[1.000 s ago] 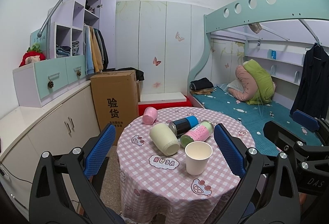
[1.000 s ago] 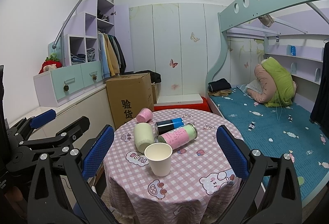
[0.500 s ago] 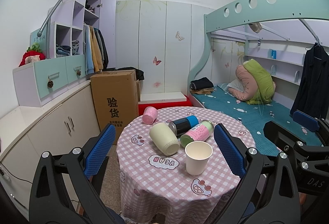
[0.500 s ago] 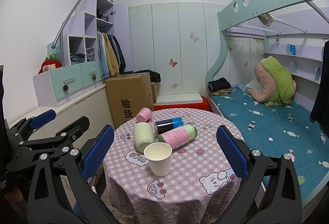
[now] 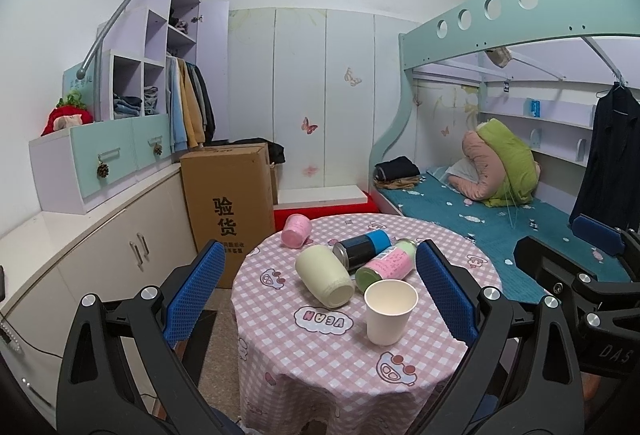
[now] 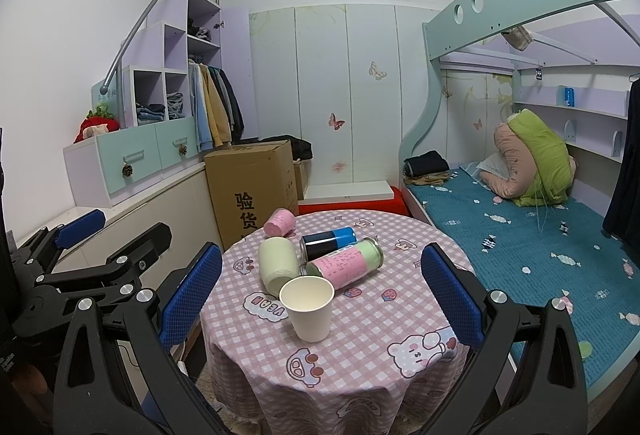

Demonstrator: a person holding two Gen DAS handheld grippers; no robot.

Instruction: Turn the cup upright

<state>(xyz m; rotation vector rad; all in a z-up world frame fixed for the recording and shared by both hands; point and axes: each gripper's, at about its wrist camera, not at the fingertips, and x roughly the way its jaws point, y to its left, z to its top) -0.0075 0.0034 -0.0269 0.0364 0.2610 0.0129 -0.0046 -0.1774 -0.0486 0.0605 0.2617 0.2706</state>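
Note:
A white paper cup [image 5: 389, 311] [image 6: 309, 308] stands upright, mouth up, near the front of a small round table [image 5: 320, 367] [image 6: 372, 355] with a pink checked cloth. Behind it lie a cream cup [image 5: 325, 276] [image 6: 277, 267], a pink cup [image 5: 296, 231] [image 6: 280, 222], a black-and-blue can [image 5: 362, 245] [image 6: 329, 239] and a pink-and-green can [image 5: 386, 264] [image 6: 347, 262], all on their sides. My left gripper [image 5: 316, 293] and right gripper [image 6: 318, 295] are both open and empty, held back from the table's near edge. The right gripper also shows in the left wrist view [image 5: 576, 263].
A tall cardboard box [image 5: 228, 211] stands behind the table on the left, next to low cabinets [image 5: 100, 255]. A bunk bed with a teal mattress [image 6: 520, 243] runs along the right. A red-and-white low platform [image 5: 324, 201] lies behind the table.

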